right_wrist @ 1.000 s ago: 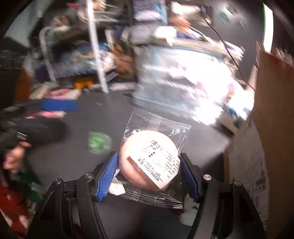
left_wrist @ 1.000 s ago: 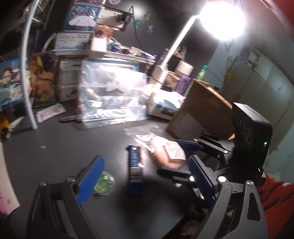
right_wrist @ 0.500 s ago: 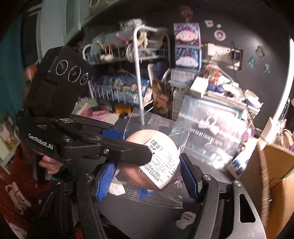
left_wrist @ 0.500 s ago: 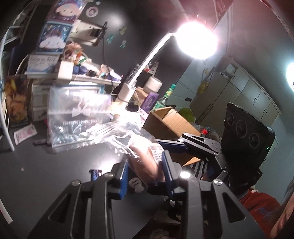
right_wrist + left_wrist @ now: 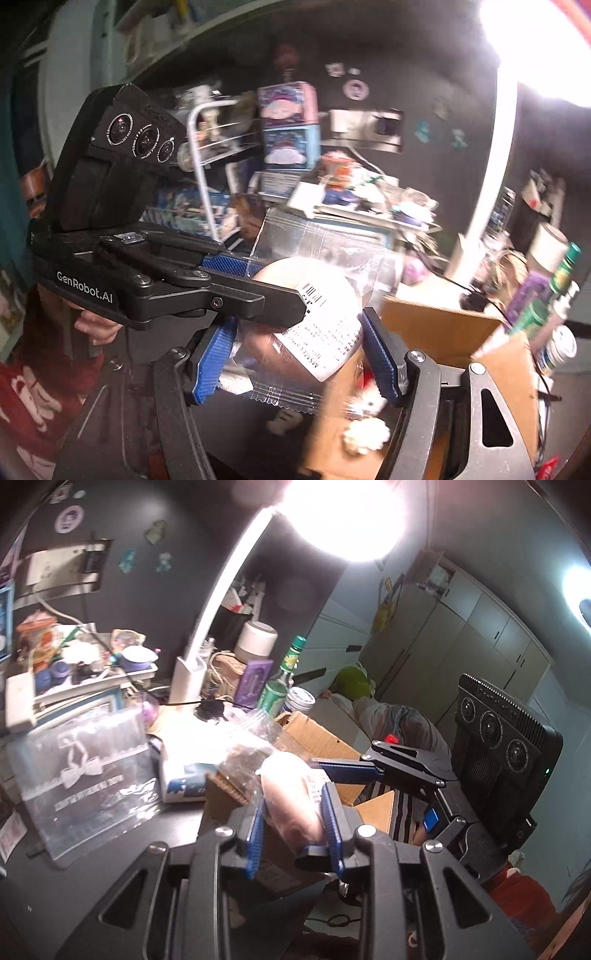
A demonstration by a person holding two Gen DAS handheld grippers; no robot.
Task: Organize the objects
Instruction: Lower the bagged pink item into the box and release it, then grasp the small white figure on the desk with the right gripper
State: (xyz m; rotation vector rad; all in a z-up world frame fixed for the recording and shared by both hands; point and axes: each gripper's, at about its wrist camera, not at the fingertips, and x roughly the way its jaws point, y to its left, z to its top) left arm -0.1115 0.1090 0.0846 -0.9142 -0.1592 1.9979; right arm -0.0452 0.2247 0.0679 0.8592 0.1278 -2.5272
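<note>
Both the left gripper (image 5: 293, 821) and right gripper (image 5: 299, 354) clamp one wrapped bun (image 5: 310, 314) aloft, mid-handover apparently, the cardboard box (image 5: 436, 325) at 4 o'clock awaiting one gripper's release.

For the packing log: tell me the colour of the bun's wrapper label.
White with black print and a barcode, on the wrapped bun; right wrist view shows it best.

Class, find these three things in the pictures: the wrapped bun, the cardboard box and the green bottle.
wrapped bun (image 5: 314, 295), right wrist view, on its white label.
cardboard box (image 5: 436, 325), right wrist view, on its near flap.
green bottle (image 5: 275, 696), left wrist view, on its labelled body.
</note>
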